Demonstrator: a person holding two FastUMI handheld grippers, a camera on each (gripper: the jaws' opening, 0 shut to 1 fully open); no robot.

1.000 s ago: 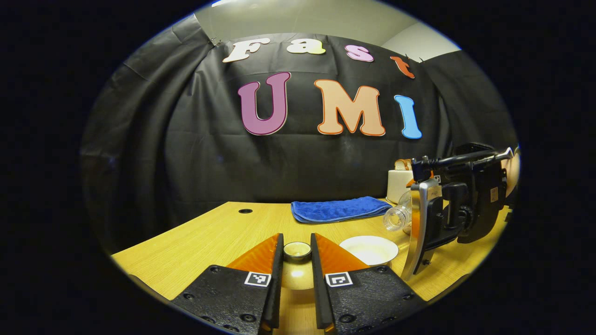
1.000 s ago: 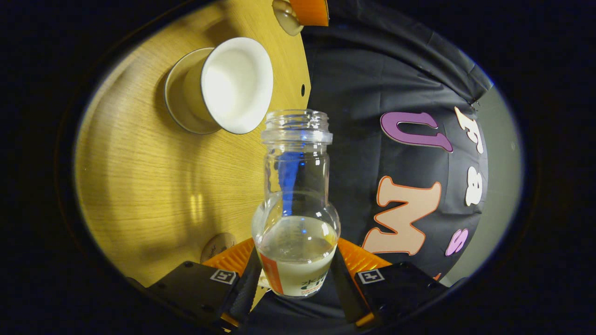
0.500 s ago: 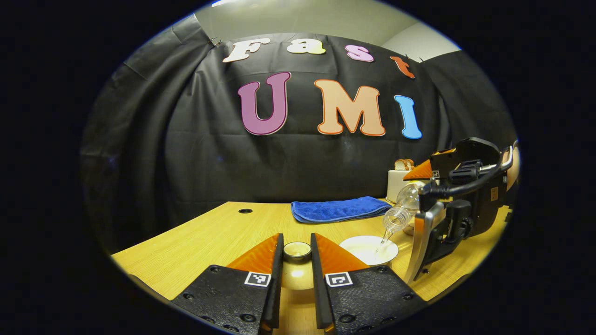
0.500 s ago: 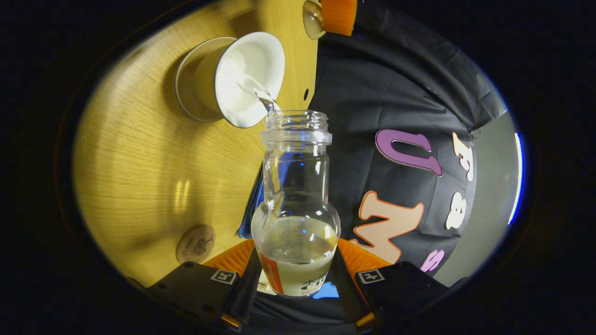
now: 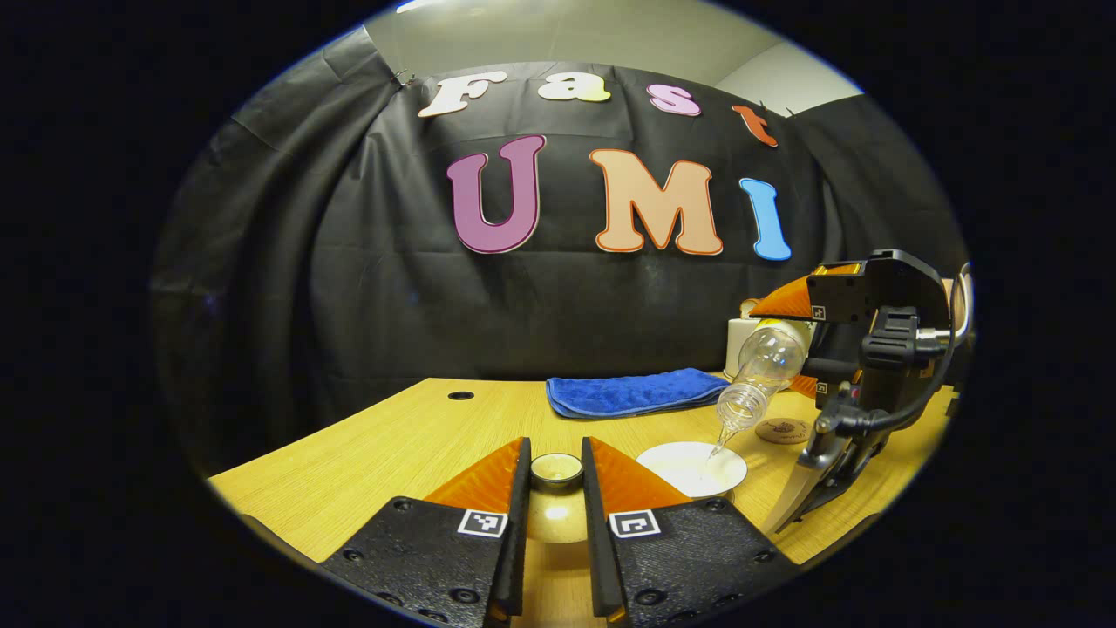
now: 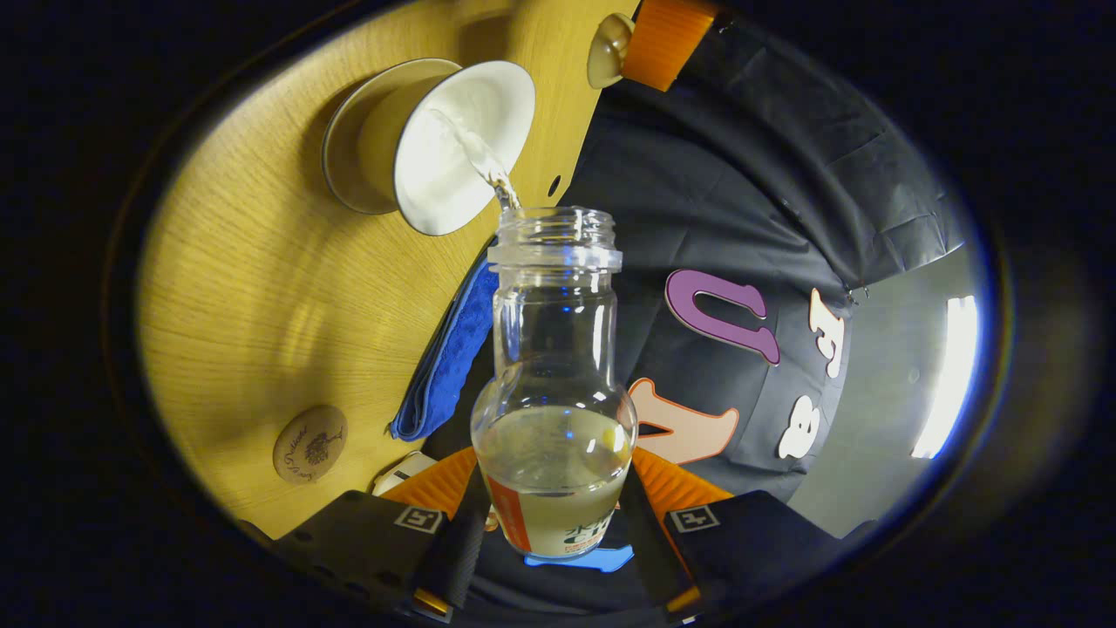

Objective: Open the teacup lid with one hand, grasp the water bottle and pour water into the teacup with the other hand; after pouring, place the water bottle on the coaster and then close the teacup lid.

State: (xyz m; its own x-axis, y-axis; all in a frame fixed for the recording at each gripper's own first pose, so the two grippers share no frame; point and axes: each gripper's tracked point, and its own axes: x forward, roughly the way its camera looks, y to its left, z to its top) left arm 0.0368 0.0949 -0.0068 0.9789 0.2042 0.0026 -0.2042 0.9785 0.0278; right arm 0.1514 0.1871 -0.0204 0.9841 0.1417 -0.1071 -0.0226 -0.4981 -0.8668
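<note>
1. My right gripper [image 6: 552, 523] pinches the bottle [image 6: 555, 384], tipped over the teacup [image 6: 436, 144], water streaming in.
2. My left gripper [image 5: 555, 488] pinches the lid [image 5: 556, 469], left of the teacup.
3. The coaster [image 6: 309, 443] lies on the bench [image 6: 261, 305] near the teacup.

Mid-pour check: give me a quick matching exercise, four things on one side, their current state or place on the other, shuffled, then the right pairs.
Things:
1. bottle
2. teacup
3. lid
4. coaster

States:
A. lying bare on the table
B. held between the left tool's fingers
C. tipped, water running from its mouth
D. open, taking in the stream

Pairs: 1-C, 2-D, 3-B, 4-A
</note>
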